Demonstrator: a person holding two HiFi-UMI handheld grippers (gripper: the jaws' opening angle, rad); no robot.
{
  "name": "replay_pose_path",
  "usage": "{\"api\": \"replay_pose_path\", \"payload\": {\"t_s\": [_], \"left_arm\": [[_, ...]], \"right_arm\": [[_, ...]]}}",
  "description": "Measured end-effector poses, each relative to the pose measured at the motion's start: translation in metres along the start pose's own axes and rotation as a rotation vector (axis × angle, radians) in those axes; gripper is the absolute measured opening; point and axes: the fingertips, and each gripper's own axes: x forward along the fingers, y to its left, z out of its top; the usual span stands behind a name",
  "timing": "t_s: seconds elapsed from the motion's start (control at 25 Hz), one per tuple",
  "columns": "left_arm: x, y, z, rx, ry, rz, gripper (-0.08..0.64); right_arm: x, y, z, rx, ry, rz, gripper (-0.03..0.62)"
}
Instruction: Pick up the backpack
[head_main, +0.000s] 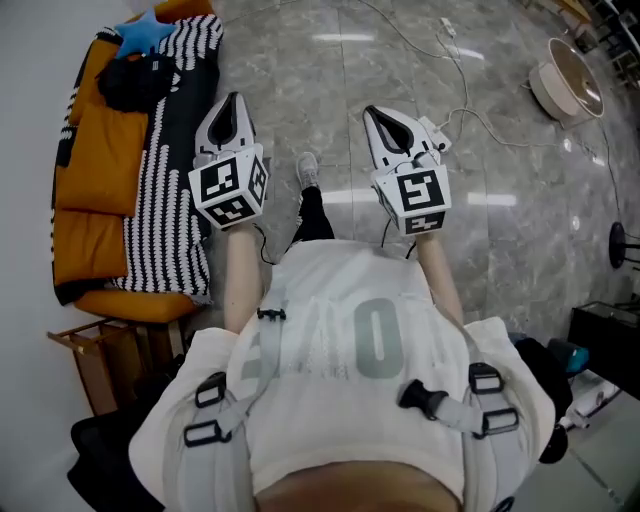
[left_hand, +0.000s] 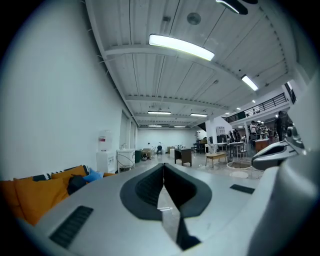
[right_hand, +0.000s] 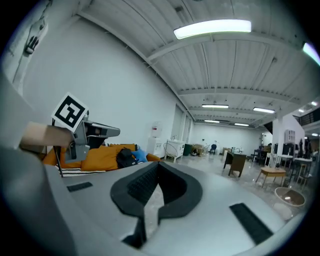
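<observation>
A black backpack (head_main: 135, 80) lies on the orange sofa (head_main: 95, 170) at the far left, beside a blue cushion (head_main: 145, 33). It shows as a dark lump in the right gripper view (right_hand: 125, 157) and in the left gripper view (left_hand: 76, 184). My left gripper (head_main: 235, 98) hovers over the floor by the sofa's striped blanket (head_main: 185, 150), shut and empty, well short of the backpack. My right gripper (head_main: 371, 111) is held level beside it, also shut and empty. The jaws meet in both gripper views (left_hand: 163, 166) (right_hand: 159, 164).
Grey straps with black buckles (head_main: 215, 410) cross the person's white shirt. A shoe (head_main: 308, 170) stands on the marble floor between the grippers. White cables (head_main: 470, 110) run to a round device (head_main: 565, 78) at the far right. A wooden crate (head_main: 110, 355) sits by the sofa's near end.
</observation>
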Motion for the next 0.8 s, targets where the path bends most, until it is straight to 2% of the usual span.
{"api": "replay_pose_path", "payload": {"t_s": [0.08, 0.16, 0.32, 0.4, 0.64, 0.8], "left_arm": [[0.033, 0.014, 0.001, -0.002, -0.004, -0.004, 0.02], [0.071, 0.026, 0.002, -0.003, -0.006, -0.01, 0.02], [0.14, 0.049, 0.004, 0.032, 0.001, -0.016, 0.02], [0.175, 0.062, 0.006, 0.053, 0.002, -0.021, 0.02], [0.28, 0.108, 0.024, 0.097, -0.025, -0.032, 0.02], [0.34, 0.135, 0.032, 0.177, -0.016, -0.023, 0.02]], "right_arm": [[0.029, -0.009, 0.003, -0.041, 0.008, -0.016, 0.008], [0.062, -0.023, 0.007, -0.035, 0.003, -0.032, 0.008], [0.119, -0.065, 0.022, 0.053, -0.081, -0.152, 0.008], [0.152, -0.085, 0.025, 0.093, -0.07, -0.189, 0.008], [0.268, -0.121, 0.032, 0.124, -0.039, -0.159, 0.008], [0.334, -0.139, 0.049, 0.124, -0.035, -0.138, 0.008]]}}
